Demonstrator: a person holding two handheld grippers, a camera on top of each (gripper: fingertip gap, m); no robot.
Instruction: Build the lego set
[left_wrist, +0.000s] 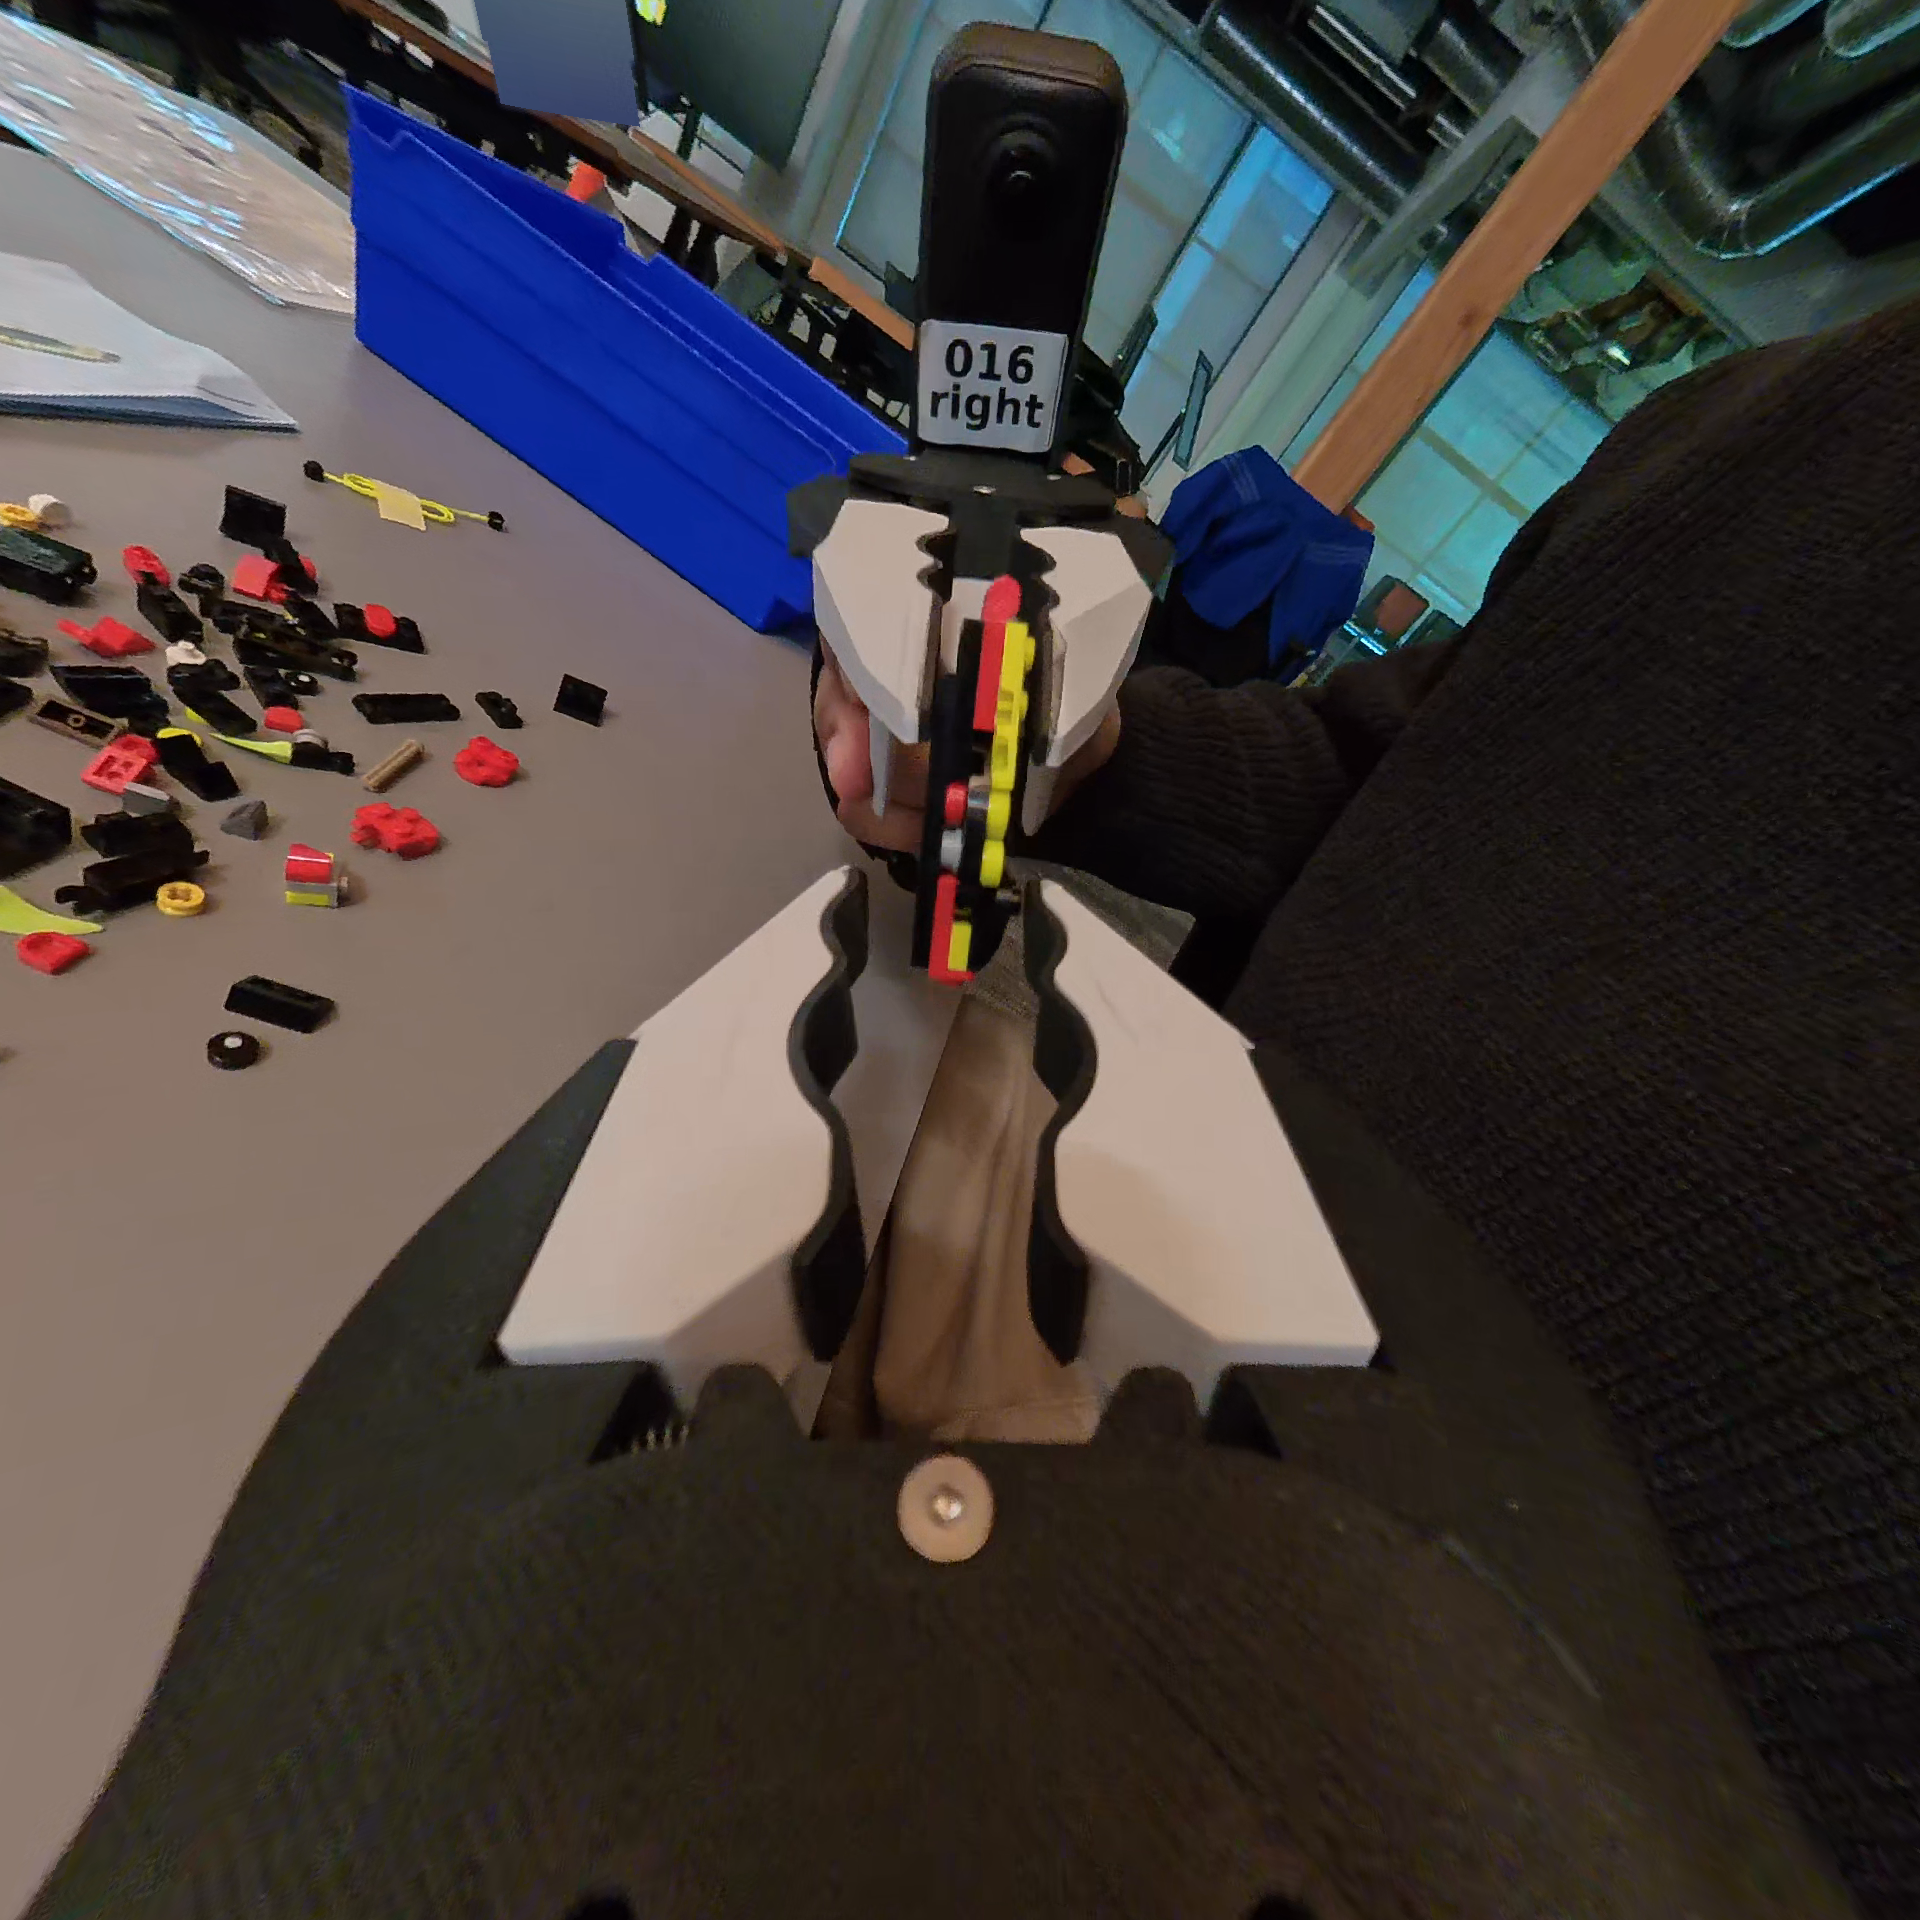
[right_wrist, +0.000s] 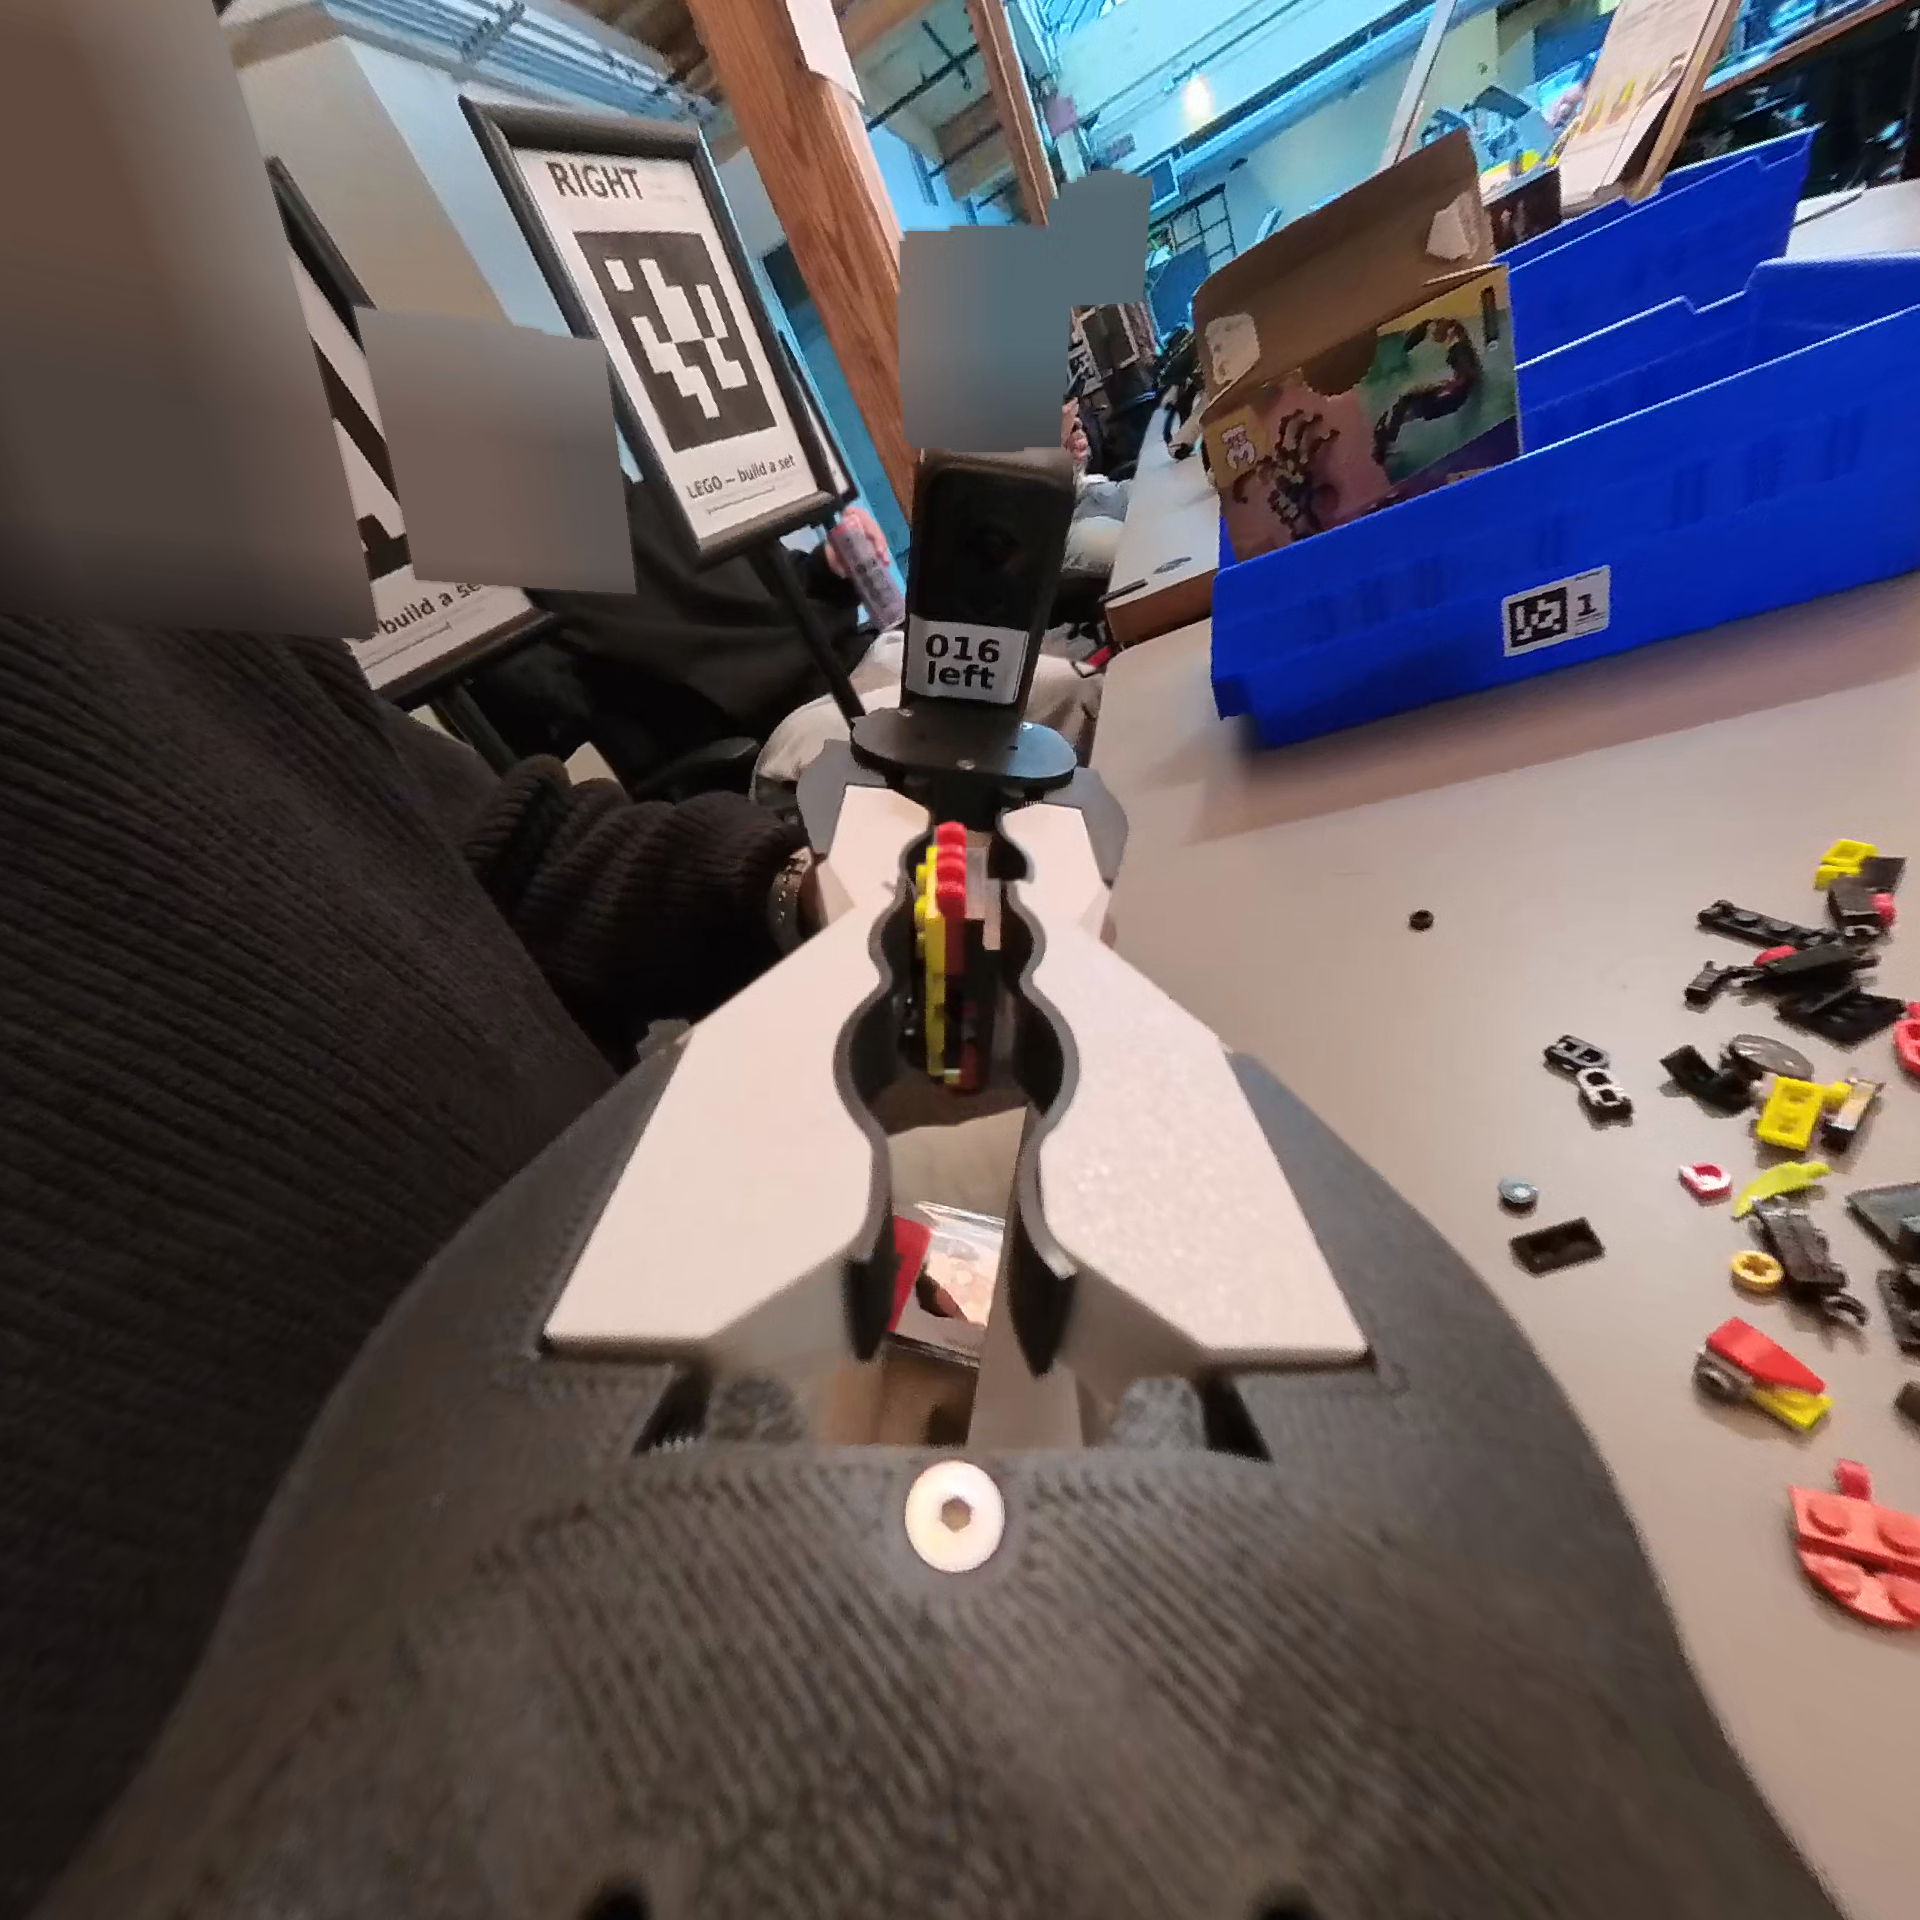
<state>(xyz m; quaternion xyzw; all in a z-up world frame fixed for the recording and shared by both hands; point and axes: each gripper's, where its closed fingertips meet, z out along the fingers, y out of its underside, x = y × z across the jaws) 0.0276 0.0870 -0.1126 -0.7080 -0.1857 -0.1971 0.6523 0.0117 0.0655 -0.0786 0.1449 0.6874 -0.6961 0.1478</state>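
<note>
Two white-fingered grippers meet nose to nose over the grey table's (left_wrist: 520, 1091) near edge w/ the flat black, red and yellow lego sub-build (left_wrist: 982, 790) between: right gripper (left_wrist: 977, 727) clamps it, prob steadying it while left gripper (left_wrist: 940, 904), tips parted around its end, lines up.
</note>
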